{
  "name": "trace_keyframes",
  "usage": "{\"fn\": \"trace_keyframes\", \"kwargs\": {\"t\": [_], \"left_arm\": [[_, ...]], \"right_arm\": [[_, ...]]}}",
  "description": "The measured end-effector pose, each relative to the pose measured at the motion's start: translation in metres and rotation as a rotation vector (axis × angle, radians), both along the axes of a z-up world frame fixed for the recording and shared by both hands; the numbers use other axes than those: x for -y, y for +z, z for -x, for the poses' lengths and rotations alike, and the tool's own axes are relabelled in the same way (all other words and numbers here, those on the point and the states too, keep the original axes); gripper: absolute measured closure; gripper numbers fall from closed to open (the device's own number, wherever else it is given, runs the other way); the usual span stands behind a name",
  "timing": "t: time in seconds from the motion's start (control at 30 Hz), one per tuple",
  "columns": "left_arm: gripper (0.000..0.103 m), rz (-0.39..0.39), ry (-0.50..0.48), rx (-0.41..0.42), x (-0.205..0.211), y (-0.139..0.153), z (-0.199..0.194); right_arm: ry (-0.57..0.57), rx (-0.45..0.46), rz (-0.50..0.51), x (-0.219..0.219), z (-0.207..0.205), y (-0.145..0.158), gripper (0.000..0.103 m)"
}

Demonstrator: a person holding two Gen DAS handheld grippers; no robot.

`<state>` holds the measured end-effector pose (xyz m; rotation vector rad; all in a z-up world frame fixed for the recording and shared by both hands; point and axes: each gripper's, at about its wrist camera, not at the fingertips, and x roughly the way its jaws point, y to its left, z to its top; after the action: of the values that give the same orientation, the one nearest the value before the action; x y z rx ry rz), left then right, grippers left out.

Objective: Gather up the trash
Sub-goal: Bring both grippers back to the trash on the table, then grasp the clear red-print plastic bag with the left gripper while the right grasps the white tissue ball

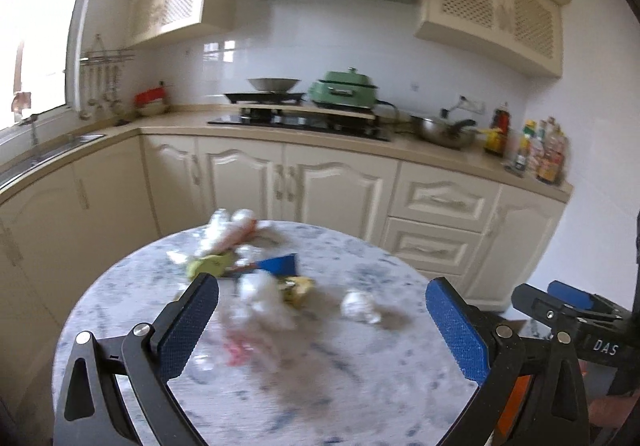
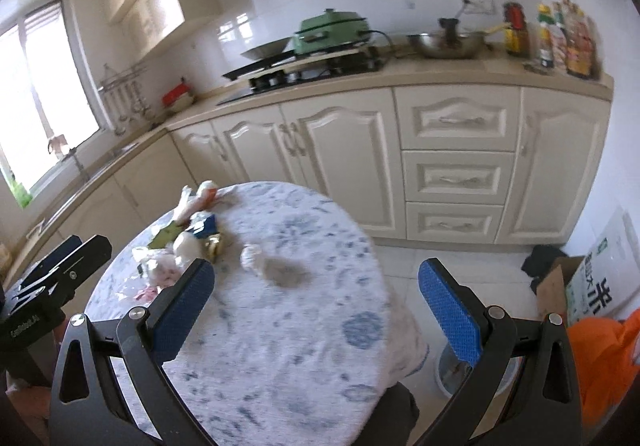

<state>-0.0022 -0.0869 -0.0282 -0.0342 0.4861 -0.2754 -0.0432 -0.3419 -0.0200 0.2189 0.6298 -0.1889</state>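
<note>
A heap of trash (image 1: 248, 270) lies on the far left part of a round table (image 1: 360, 386) covered with a blue-patterned white cloth. In the heap are crumpled white tissues, a yellow-green wrapper (image 1: 208, 266), a blue wrapper (image 1: 282, 264) and an orange-and-white packet (image 2: 200, 202). One crumpled white paper ball (image 1: 358, 305) sits apart from it, nearer the table's middle, with a dark stain (image 2: 286, 271) just beside it.

The left gripper (image 1: 320, 330) hangs above the near side of the table, jaws spread wide and empty; the heap shows between and just beyond its blue pads (image 1: 186, 330). The right gripper (image 2: 316, 310) is likewise wide open and holds nothing, above the table's right edge with the paper ball ahead of its left finger.

The left wrist view is blurred, so the pinkish scraps (image 1: 238, 352) near the left finger cannot be identified. A small bin (image 2: 450, 374) on the floor is partly hidden behind the right gripper's finger.
</note>
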Motion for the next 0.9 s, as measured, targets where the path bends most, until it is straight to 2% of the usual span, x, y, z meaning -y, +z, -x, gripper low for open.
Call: {"fn": "trace_keyframes", "kwargs": {"t": [0.2, 0.4, 0.6, 0.7, 0.9], "left_arm": [[0.001, -0.014, 0.069, -0.014, -0.022, -0.01, 0.014], [0.001, -0.032, 0.127, -0.059, -0.028, -0.019, 0.003], [0.001, -0.056, 0.131, -0.136, -0.025, -0.026, -0.035], [0.001, -0.08, 0.122, -0.183, -0.017, -0.035, -0.061], [0.001, -0.103, 0.175, -0.271, -0.018, -0.057, -0.113]], "right_arm": [[0.065, 0.008, 0.006, -0.028, -0.014, -0.007, 0.0], [0.12, -0.021, 0.057, -0.055, -0.036, -0.021, 0.0], [0.094, -0.144, 0.103, -0.057, -0.071, -0.052, 0.0], [0.101, -0.202, 0.088, -0.052, -0.085, -0.068, 0.0], [0.124, -0.246, 0.086, -0.046, -0.106, -0.086, 0.002]]}}
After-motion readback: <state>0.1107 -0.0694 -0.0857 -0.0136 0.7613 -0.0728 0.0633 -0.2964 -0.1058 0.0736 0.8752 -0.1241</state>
